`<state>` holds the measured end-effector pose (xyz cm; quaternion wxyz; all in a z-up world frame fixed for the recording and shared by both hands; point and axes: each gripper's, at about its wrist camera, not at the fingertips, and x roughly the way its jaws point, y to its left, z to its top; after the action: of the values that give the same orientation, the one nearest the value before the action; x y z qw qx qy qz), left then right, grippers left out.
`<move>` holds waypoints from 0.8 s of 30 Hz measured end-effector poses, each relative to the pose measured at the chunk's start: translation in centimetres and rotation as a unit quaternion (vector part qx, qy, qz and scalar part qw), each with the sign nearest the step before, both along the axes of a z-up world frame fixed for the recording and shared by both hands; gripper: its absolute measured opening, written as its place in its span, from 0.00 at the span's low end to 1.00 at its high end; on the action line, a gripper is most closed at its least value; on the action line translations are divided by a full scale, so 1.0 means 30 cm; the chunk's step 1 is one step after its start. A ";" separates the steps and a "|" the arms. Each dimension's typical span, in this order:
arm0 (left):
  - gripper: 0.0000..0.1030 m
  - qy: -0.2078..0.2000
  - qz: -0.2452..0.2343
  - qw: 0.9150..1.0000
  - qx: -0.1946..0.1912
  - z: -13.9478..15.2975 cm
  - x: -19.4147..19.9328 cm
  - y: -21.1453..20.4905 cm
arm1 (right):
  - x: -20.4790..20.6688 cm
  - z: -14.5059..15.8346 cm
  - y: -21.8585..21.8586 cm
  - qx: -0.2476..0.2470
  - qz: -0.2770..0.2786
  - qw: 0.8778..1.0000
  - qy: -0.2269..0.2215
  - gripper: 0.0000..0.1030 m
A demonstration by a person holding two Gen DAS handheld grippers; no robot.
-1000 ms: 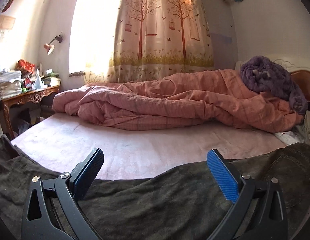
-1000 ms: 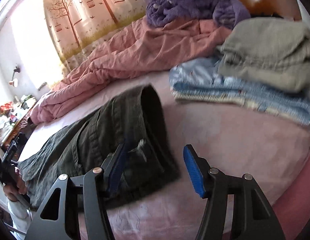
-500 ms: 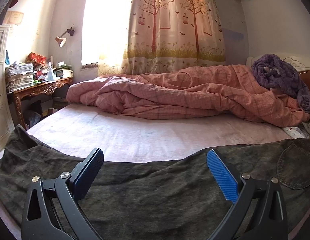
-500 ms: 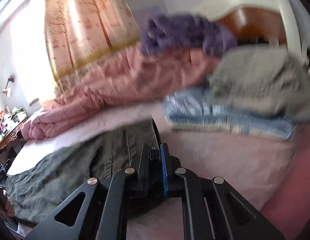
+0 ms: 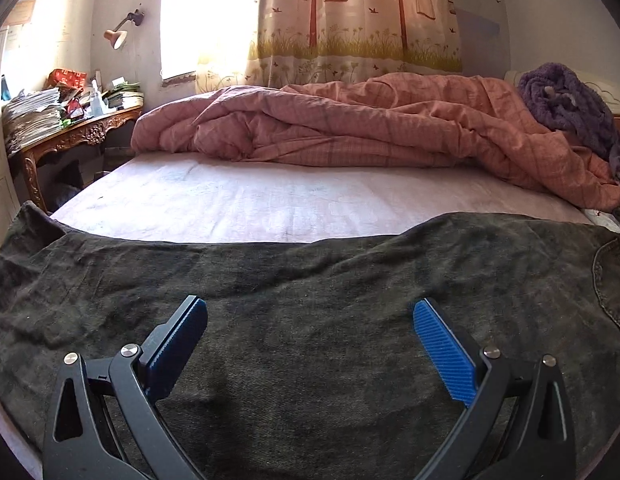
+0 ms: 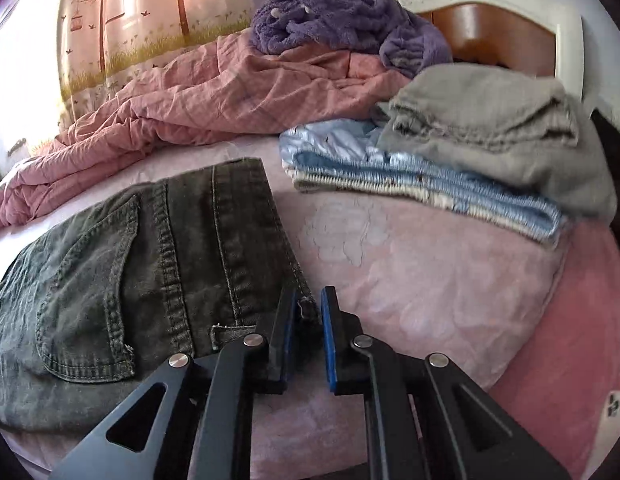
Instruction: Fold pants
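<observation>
Dark pants (image 5: pixel 310 320) are lying on the pink bed (image 5: pixel 270 200); left gripper (image 5: pixel 310 340) is gaping empty, right gripper (image 6: pixel 309 320) is pinching their waistband corner.

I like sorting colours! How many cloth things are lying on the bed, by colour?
Dark green: 1, the pants
Pink: 1, the quilt
Purple: 1, the fluffy blanket
Blue: 1, the folded blanket
Grey: 1, the folded cloth
Total: 5

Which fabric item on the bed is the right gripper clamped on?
The dark olive pants: the right gripper pinches their waistband corner. The pink quilt, purple blanket, blue and grey folded items lie untouched beyond.
</observation>
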<state>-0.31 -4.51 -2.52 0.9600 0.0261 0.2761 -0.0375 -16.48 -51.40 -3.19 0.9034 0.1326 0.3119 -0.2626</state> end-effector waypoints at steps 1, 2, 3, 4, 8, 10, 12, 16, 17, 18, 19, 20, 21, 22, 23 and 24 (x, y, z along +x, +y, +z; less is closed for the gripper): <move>0.99 -0.001 -0.001 1.000 0.002 0.000 -0.004 -0.002 | -0.009 0.023 0.010 -0.004 -0.004 1.000 -0.009 0.10; 0.99 -0.003 -0.002 1.000 0.002 0.002 -0.009 -0.004 | -0.018 0.048 0.021 -0.008 -0.008 1.000 -0.018 0.10; 0.99 -0.007 -0.003 1.000 0.002 0.005 -0.018 -0.005 | -0.024 0.077 0.035 -0.011 -0.012 1.000 -0.027 0.11; 0.99 -0.012 -0.003 1.000 0.003 0.010 -0.028 -0.005 | -0.028 0.102 0.049 -0.015 -0.013 0.999 -0.033 0.12; 0.99 -0.012 -0.012 1.000 0.008 0.015 -0.060 0.005 | -0.024 0.192 0.127 -0.041 -0.009 0.998 -0.046 0.12; 0.99 -0.011 -0.010 1.000 0.010 0.017 -0.073 0.028 | -0.036 0.236 0.184 -0.063 -0.002 0.996 -0.063 0.18; 0.99 -0.015 -0.005 1.000 0.016 0.022 -0.093 0.058 | -0.042 0.275 0.238 -0.070 0.013 0.994 -0.082 0.24; 0.99 -0.027 0.008 0.999 0.023 0.055 -0.128 0.155 | -0.023 0.337 0.347 -0.071 0.059 0.990 -0.107 0.24; 0.99 -0.028 0.012 0.999 0.022 0.068 -0.132 0.183 | -0.010 0.344 0.373 -0.072 0.072 0.989 -0.110 0.24; 0.99 -0.030 0.017 0.999 0.020 0.080 -0.130 0.210 | 0.014 0.350 0.413 -0.070 0.093 0.987 -0.112 0.25; 0.99 -0.031 0.023 0.999 0.018 0.092 -0.129 0.241 | 0.033 0.351 0.440 -0.068 0.105 0.986 -0.112 0.25; 0.99 -0.032 0.027 0.999 0.019 0.102 -0.121 0.270 | 0.067 0.346 0.483 -0.059 0.126 0.984 -0.111 0.25; 0.99 -0.030 0.029 0.999 0.023 0.106 -0.111 0.290 | 0.094 0.336 0.519 -0.050 0.144 0.983 -0.107 0.25; 0.99 -0.020 0.026 0.999 0.030 0.102 -0.095 0.307 | 0.127 0.323 0.562 -0.038 0.165 0.980 -0.101 0.25; 0.99 -0.010 0.025 0.999 0.036 0.091 -0.083 0.320 | 0.167 0.304 0.617 -0.026 0.188 0.977 -0.096 0.25; 0.99 -0.001 0.027 0.999 0.040 0.075 -0.074 0.332 | 0.195 0.290 0.660 -0.018 0.202 0.975 -0.091 0.25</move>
<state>-2.54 5.45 -0.28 0.9591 0.0567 0.2773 -0.0001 -10.63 -31.61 5.51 0.9646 0.0735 0.2441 -0.0669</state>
